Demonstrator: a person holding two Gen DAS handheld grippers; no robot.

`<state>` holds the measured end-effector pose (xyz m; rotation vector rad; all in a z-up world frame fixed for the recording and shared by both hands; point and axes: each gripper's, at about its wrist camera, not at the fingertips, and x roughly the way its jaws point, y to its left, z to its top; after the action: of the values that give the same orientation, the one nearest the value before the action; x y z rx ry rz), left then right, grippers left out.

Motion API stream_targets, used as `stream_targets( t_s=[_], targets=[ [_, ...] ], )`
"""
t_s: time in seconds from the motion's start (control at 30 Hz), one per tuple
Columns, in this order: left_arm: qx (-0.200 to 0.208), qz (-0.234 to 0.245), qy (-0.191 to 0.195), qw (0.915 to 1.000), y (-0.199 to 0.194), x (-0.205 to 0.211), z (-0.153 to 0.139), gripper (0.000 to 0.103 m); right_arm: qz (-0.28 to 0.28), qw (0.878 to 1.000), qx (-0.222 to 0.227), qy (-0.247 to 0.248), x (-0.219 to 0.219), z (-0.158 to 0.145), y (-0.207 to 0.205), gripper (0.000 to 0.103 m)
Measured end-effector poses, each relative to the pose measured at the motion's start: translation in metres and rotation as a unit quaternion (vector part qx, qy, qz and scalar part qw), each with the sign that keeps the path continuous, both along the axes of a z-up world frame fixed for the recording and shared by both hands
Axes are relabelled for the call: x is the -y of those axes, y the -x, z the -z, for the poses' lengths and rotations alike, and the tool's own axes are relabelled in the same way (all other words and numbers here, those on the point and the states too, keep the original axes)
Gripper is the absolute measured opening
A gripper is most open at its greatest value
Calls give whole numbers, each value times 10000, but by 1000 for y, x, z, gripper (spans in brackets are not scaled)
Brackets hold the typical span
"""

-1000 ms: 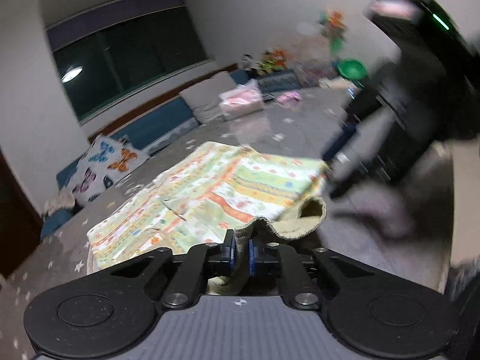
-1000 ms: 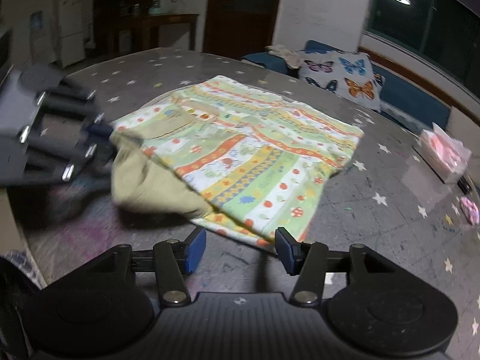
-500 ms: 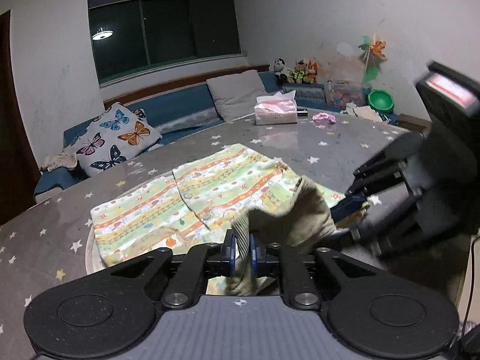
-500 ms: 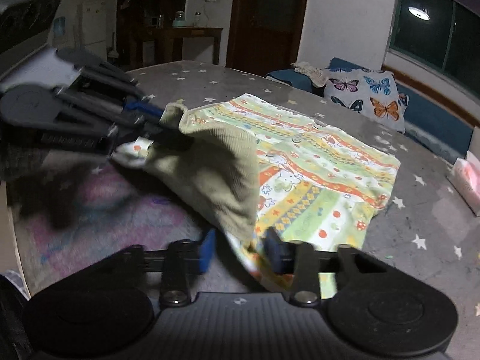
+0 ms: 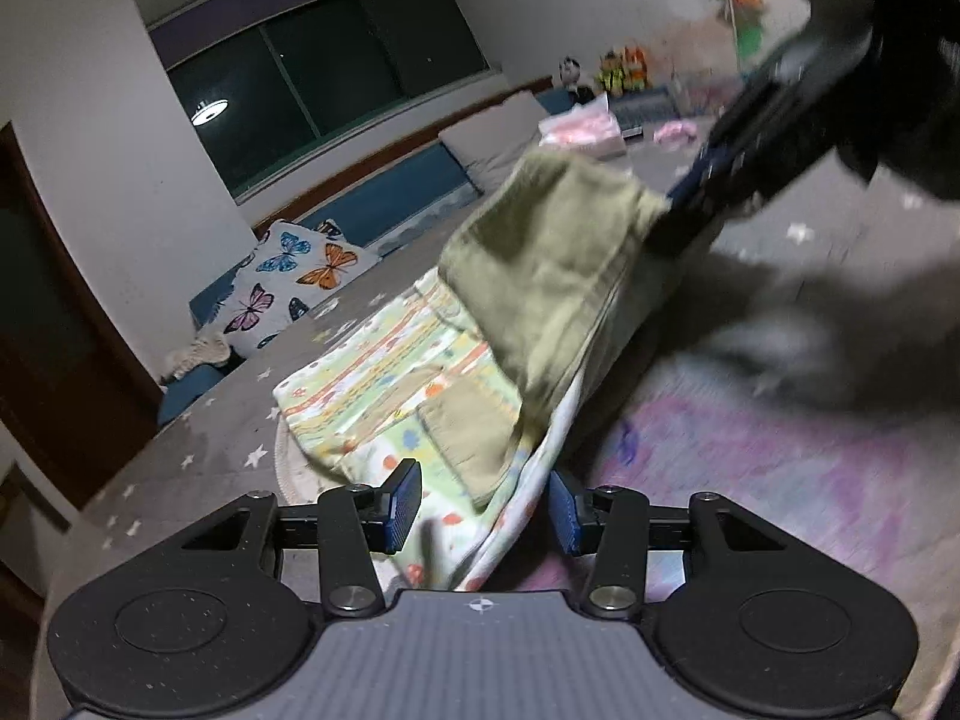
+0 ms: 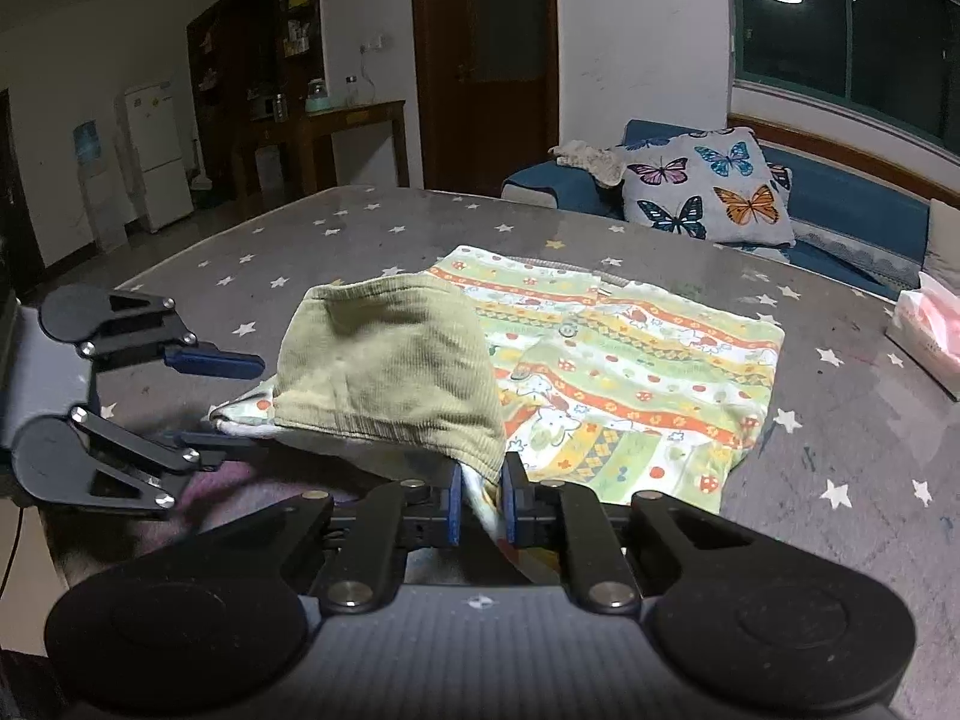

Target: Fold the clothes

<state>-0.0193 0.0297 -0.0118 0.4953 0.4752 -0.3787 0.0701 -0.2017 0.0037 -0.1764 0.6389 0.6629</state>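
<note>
A child's garment with green, yellow and orange stripes lies on the grey star-print table. Its near part is turned over and shows an olive corduroy lining. My right gripper is shut on the lining's hem and holds that flap raised. In the left wrist view, the right gripper pinches the lifted olive flap at its upper corner. My left gripper is open, and the patterned edge hangs loose between its pads. It also appears as the left gripper, open beside the flap.
A butterfly pillow leans on a blue sofa behind the table. A pink tissue box stands at the table's right edge. Pink-purple marks stain the tabletop near me. A fridge and a wooden door stand farther back.
My left gripper has opened and let go of the garment's olive edge. The right gripper has shut on the hem and lifted the flap.
</note>
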Motion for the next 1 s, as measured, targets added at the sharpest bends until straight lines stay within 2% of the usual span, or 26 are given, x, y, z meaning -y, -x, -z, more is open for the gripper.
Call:
stream_targets(
  t_s=[0.03, 0.07, 0.1, 0.17, 0.27, 0.43, 0.57, 0.67, 0.8, 1.0],
  targets=[
    [-2, 0, -13, 10000, 1, -1, 0, 33, 23, 10000, 3, -32, 0, -1, 0, 10],
    [-4, 0, -26, 10000, 2, -2, 0, 17, 45, 10000, 6, -64, 0, -3, -1, 10],
    [-5, 0, -39, 10000, 3, -3, -1, 11, 68, 9999, 10, -96, 1, -4, -1, 9],
    [-9, 0, -64, 10000, 5, -5, -1, 9, 67, 9999, 34, -138, 1, -7, 3, 9],
    [-14, 1, -103, 9999, 8, -8, -2, 7, 29, 9998, 77, -198, 3, -14, 12, 8],
    [-122, 193, 155, 9996, 44, -16, -33, 8, -232, 9992, 90, -301, 13, -38, 49, 8],
    [-72, 78, 246, 9996, 45, -18, -52, 8, -375, 9986, 211, -303, 15, -55, 58, 7],
    [-18, -73, 346, 9994, 24, -20, -63, 8, -367, 9983, 343, -298, 12, -64, 43, 7],
    [59, -212, 375, 9991, -15, -22, -76, 7, -241, 9986, 354, -294, 4, -73, 3, 6],
    [-111, -364, 266, 9989, -96, -21, -71, 7, -21, 9998, 160, -140, -7, -67, -74, 5]
  ],
)
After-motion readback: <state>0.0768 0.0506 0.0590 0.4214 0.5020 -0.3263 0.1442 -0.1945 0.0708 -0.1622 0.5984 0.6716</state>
